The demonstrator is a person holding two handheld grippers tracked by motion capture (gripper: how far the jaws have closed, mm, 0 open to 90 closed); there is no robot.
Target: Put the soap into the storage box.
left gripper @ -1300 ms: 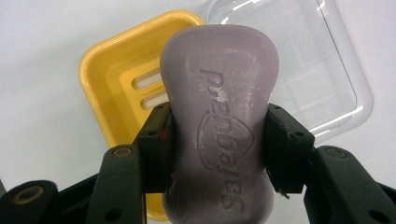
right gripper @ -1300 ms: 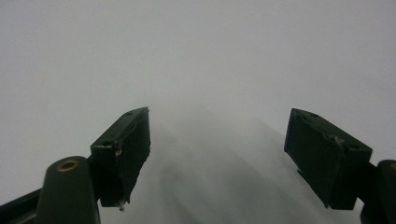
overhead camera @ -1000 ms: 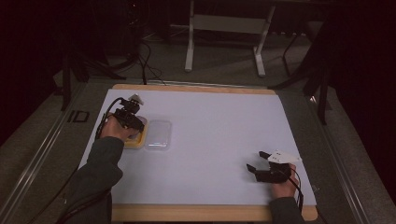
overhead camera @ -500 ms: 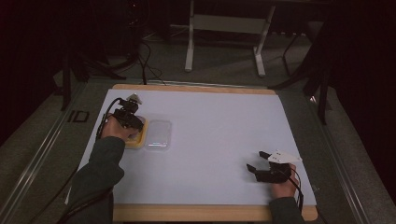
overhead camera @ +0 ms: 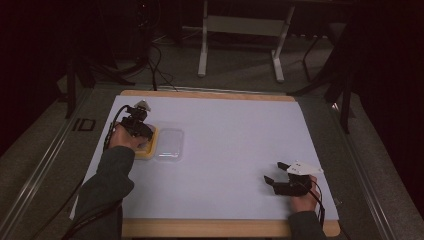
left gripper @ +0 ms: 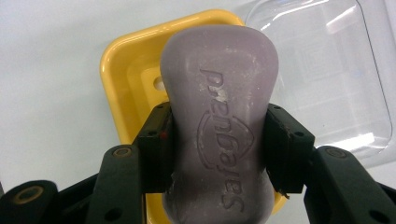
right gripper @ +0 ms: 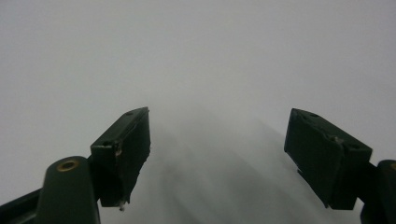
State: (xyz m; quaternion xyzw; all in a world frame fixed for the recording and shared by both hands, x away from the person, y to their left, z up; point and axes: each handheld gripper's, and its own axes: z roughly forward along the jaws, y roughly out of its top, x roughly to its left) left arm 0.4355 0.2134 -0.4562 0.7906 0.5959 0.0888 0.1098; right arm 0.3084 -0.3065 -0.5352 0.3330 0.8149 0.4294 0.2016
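Dark floor and metal stand legs ring the bench (overhead camera: 235,150), whose pale sheet runs almost to its wooden rim at the far and near edges. From the high view we hold the left tool (overhead camera: 136,125) over a yellow soap dish (overhead camera: 149,150) close to the sheet's left edge, with a clear lid (overhead camera: 170,144) lying flat just beside the dish on its right. Our right tool (overhead camera: 275,172) sits low near the front right corner, well apart from the dish, its jaws spread and a grey plate on top. Between the two hands the sheet is bare, so we have wide open room across the middle and toward the far edge; at the left there is little margin between dish and sheet border.

Looking along the left tool (left gripper: 218,140), we see its two black jaws clenched on the waist of a purple soap bar (left gripper: 219,112), one pad on each long side. The bar bears embossed lettering and hangs over the yellow soap dish (left gripper: 123,70); whether its underside touches the dish we cannot tell. The clear lid (left gripper: 327,65) lies just beside the dish, their rims close together.

Along the right tool (right gripper: 217,149) we see both jaws released and wide apart, nothing between them, above blurred pale sheet.
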